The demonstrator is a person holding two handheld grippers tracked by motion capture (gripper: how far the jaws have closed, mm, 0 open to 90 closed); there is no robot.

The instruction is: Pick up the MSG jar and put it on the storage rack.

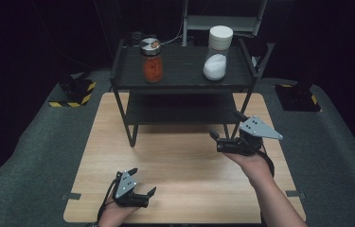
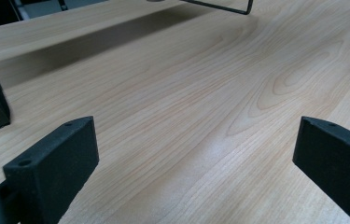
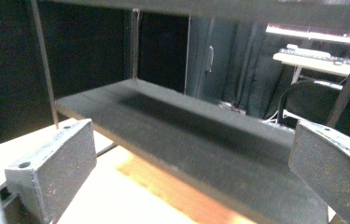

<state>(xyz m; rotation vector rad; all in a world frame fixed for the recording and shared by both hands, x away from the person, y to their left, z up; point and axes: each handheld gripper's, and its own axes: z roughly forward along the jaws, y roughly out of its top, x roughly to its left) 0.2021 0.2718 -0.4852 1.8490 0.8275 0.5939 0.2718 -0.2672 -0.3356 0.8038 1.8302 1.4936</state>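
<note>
High view gave us the clearest read: the jar with the white lid (image 1: pixel 217 46), part full of white grains, stood upright at the upper centre-right of the frame, on the right end of the top board of the black shelf (image 1: pixel 180 79). Its long axis ran straight up. Well apart from it, on the left end of the same board, stood the jar of red stuff (image 1: pixel 151 60) with a metal cap.

We judged the white-lidded jar to be the nearer target, because our right gripper (image 1: pixel 228 131) hung in the right middle of the frame, just in front of the shelf's right front leg, with its jaws spread and nothing between them. From that gripper the jar lay farther up the frame and a little to the left, on the higher board. In the right gripper view the jaws faced the lower board (image 3: pixel 196 135), so we reckoned a lift would be needed first.

Our left gripper (image 1: pixel 142 182) sat low at the lower left of the wooden table (image 1: pixel 180 156), jaws likewise parted and bare, far from both jars.
</note>
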